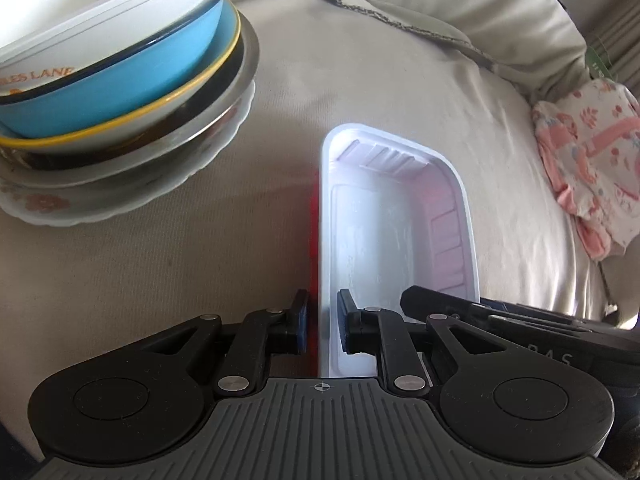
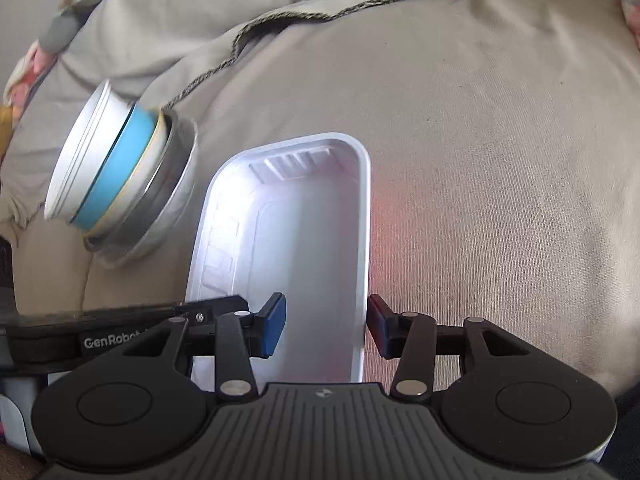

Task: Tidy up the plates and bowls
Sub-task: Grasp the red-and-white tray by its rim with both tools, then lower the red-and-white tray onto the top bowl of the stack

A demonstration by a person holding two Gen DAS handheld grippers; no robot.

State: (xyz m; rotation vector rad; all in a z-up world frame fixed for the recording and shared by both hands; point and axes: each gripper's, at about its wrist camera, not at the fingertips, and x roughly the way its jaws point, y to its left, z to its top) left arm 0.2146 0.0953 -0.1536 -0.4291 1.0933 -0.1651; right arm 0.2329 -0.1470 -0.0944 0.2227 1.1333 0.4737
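A white rectangular plastic tray lies on beige fabric; it also shows in the right wrist view. My left gripper straddles the tray's left wall near its near end, pads close on the rim. My right gripper straddles the tray's right wall, jaws wider, the left pad inside the tray and the right pad at the rim outside. A stack of bowls and plates stands at the upper left: white bowl, blue bowl, yellow-rimmed bowl, steel plate, floral plate. It shows in the right wrist view left of the tray.
The beige blanket covers a soft, uneven surface with a folded hem at the back. A pink patterned cloth lies at the right. The right gripper's body reaches in beside the tray.
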